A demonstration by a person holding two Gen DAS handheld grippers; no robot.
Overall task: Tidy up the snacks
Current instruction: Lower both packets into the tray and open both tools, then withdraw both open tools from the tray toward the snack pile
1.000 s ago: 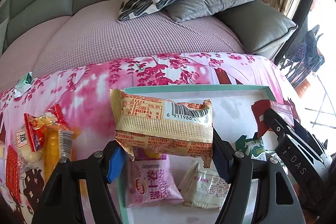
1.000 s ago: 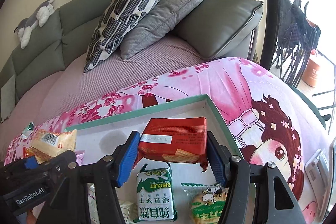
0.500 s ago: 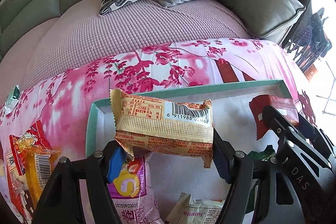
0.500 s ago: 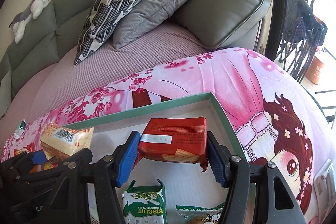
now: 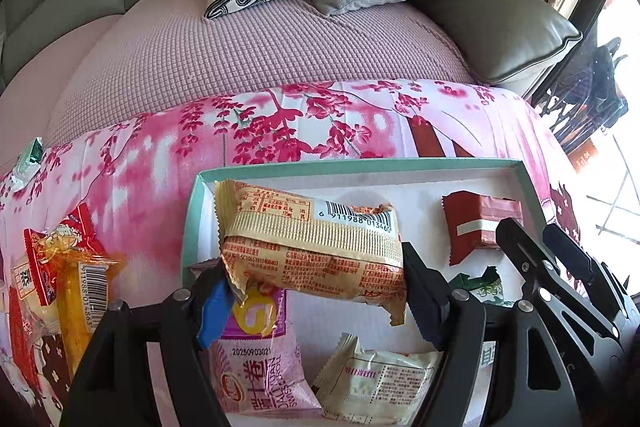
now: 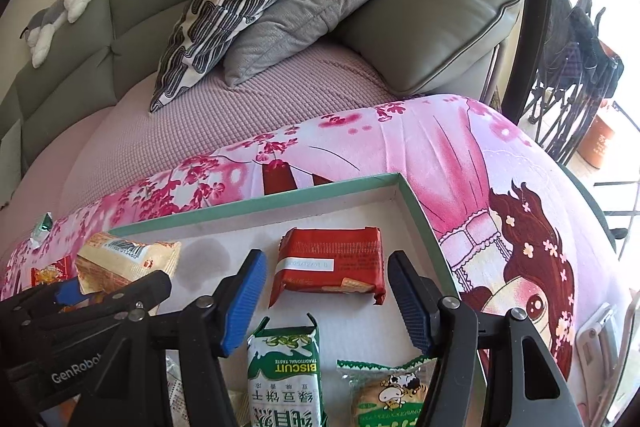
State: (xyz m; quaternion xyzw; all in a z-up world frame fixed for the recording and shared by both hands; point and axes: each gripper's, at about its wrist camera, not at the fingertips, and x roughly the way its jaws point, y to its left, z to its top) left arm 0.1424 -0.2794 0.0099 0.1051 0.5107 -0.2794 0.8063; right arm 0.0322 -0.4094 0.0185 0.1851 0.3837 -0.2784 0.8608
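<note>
While the left gripper (image 5: 312, 267) points down at the upper left corner of the teal-rimmed tray (image 5: 360, 165), a tan wafer packet (image 5: 312, 239) lies crosswise between its jaws, barcode side up. These jaws have just been opening with the packet between them. The packet's crimped left end overlaps the blue left pad and its right end meets the dark right pad, but whether the pads still squeeze it cannot be told. Below it in that view, on the tray floor, lie a pink packet (image 5: 256, 367) and a cream packet (image 5: 380, 379).

In the right wrist view, the right gripper (image 6: 326, 267) stands with its jaws apart. A red packet (image 6: 336, 251) lies flat on the white tray floor between them, near the tray's upper right corner, with a bare strip of floor showing on each side between packet and pad. A green biscuit packet (image 6: 284, 367) lies just below it, at the bottom centre of the frame.

At the left edge of the left wrist view, orange and red loose snacks (image 5: 68, 279) lie on the pink flowered cloth (image 5: 280, 123), outside the tray.
</note>
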